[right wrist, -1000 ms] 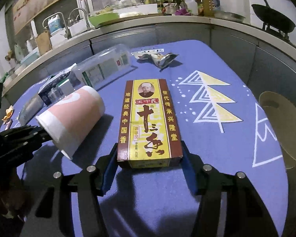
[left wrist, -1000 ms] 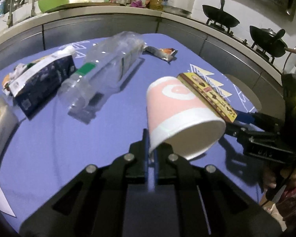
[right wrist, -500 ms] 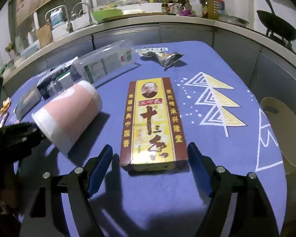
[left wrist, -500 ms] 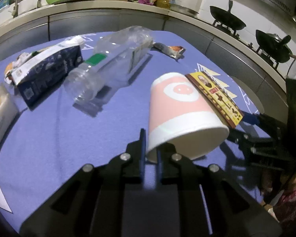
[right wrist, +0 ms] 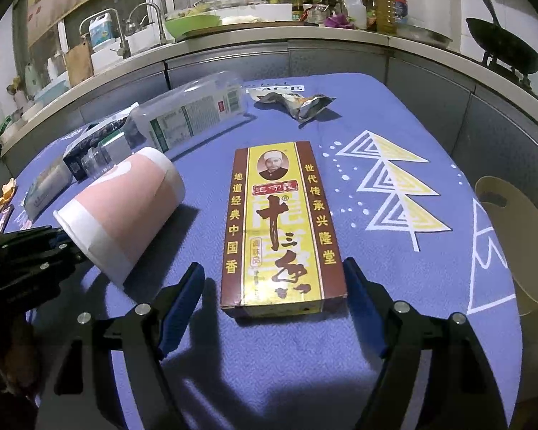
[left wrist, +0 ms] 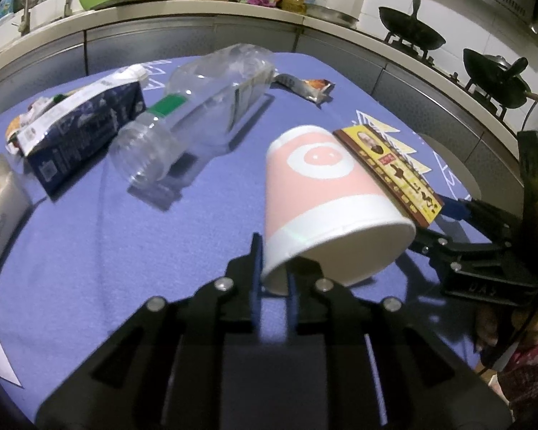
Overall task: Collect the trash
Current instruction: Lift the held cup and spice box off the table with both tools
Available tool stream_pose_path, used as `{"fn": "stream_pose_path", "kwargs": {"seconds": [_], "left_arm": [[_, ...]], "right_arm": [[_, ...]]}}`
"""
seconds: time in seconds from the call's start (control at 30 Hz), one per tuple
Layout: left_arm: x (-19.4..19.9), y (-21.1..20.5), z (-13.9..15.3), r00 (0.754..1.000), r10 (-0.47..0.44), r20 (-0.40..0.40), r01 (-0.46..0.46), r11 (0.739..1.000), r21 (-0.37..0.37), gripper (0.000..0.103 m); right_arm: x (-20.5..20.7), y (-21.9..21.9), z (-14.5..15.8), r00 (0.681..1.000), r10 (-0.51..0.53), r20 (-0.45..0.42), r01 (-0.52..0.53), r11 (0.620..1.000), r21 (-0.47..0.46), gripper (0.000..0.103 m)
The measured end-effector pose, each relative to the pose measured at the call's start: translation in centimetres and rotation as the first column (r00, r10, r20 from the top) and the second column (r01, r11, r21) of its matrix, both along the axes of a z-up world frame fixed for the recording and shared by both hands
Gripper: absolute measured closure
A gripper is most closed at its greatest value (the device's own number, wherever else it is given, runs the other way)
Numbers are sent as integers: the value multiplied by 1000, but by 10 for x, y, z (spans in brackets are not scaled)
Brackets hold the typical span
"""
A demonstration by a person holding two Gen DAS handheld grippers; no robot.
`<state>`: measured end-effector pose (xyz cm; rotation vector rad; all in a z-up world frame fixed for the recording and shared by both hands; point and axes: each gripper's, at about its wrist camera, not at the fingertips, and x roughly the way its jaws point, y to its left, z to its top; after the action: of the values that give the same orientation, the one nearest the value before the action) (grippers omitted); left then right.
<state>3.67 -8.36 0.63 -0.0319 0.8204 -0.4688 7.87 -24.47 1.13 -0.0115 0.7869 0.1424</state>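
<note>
Lying flat on the blue tablecloth (right wrist: 394, 114), the yellow-and-brown box (right wrist: 281, 222) is sitting between the spread fingers of the right gripper (right wrist: 272, 290), its near short end level with the pads and not touched by either one. Its long axis is running straight away from that gripper toward the far counter, with the printed face up and the portrait at the far end. The jaws have just been opening and are now standing wider than the box, with clear gaps on both sides.

Beside it, the pink paper cup (left wrist: 326, 200) is being pinched by its rim wall in the left gripper (left wrist: 273, 279), whose jaws are standing nearly together on that thin wall, though they have just been easing apart a little. The cup is tilting on its side, mouth toward the left gripper and base pointing away, its side close against the box edge.

Judging from this, the box is the piece in hand: re-gripping it well is probably calling for closing squarely across its narrow width, farther up from the end so it is not pivoting. A clear bottle (left wrist: 197, 107), a dark carton (left wrist: 82, 132) and a crumpled wrapper (right wrist: 297, 102) are waiting farther off.
</note>
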Motion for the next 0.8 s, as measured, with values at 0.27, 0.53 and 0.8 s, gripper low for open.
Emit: {"fn": "stream_pose_path", "kwargs": {"seconds": [0.27,0.53,0.8], "left_arm": [[1,0,-1,1000,-1,1,1,1000,0,91],[0,0,-1,1000,0,1,0,1000,1,90],[-1,0,-1,1000,-1,3,1,1000,5,90]], "right_arm": [[-1,1,0,1000,-1,2,1,1000,0,29],[-2,0,0,1000,-7,6,7,1000,1,37],[-4,7,0,1000,7,13,-7,999,-36,47]]}}
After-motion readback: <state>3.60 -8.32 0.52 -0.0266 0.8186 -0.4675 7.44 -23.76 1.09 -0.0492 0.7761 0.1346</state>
